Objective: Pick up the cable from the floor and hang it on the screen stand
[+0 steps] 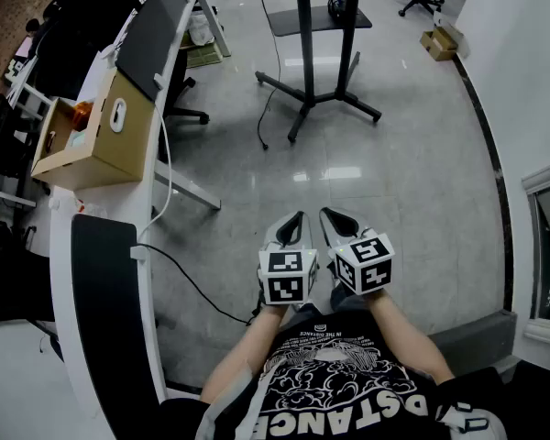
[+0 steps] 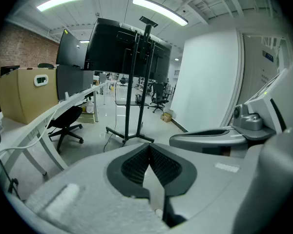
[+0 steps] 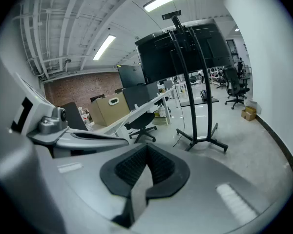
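The black screen stand (image 1: 304,53) stands on the grey tiled floor (image 1: 412,172). The person's black shirt (image 1: 348,392) reads "IN THE DISTANCE". The left hand-held gripper (image 1: 297,218) and right hand-held gripper (image 1: 329,214) sit side by side, jaws pressed together, empty. The black cable (image 1: 260,128) lies on the floor beside the stand's base.

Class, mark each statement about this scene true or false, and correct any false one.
1. The left gripper and right gripper are both shut and empty. True.
2. The left gripper holds the cable. False: the cable trails onto the floor beside the screen stand.
3. The cardboard box sits on the desk. True.
4. The screen stand lies tipped over. False: it stands upright on its base.
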Available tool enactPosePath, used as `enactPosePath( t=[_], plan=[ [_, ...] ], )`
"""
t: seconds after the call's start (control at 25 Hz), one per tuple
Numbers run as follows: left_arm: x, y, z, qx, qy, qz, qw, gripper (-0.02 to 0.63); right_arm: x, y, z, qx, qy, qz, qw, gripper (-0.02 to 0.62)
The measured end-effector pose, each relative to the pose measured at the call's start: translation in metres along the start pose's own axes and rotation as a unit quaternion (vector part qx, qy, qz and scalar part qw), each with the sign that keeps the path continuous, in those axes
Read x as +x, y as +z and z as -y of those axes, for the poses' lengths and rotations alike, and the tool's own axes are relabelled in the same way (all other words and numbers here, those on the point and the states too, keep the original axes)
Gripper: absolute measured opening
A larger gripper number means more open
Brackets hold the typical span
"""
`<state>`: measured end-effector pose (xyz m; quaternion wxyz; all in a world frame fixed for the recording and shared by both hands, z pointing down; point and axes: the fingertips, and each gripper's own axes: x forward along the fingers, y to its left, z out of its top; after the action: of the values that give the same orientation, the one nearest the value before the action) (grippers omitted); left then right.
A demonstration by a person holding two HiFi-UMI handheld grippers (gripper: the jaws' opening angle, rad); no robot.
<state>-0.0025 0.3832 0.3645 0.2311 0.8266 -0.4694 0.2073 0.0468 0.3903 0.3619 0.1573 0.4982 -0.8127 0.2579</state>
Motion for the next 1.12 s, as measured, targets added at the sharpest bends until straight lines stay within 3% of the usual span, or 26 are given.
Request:
enactPosePath(
  t=[0.24,0.6,0.92,1.12],
  plan=[
    [-0.025,-0.006,-0.007,-0.008,-0.016,0.010,0.9998,0.000,-0.004,-0.007,-0.029,-0.001,-0.007,0.005,1.000,0.006],
    [-0.036,-0.007,-0.043,-0.024,-0.006,0.016,0.9996,0.000,0.015,-0.001,-0.053,-0.012,-0.004,0.010,1.000,0.006],
    [-0.009,0.002,-0.078,-0.029,0.015,0.011,0.9994,0.000,0.064,0.007,-0.052,-0.012,0.019,0.001,1.000,0.006],
    [0.031,0.022,-0.104,-0.035,0.028,0.004,0.9990,0.000,0.109,0.026,-0.029,-0.008,0.030,-0.004,1.000,0.006]
  ],
)
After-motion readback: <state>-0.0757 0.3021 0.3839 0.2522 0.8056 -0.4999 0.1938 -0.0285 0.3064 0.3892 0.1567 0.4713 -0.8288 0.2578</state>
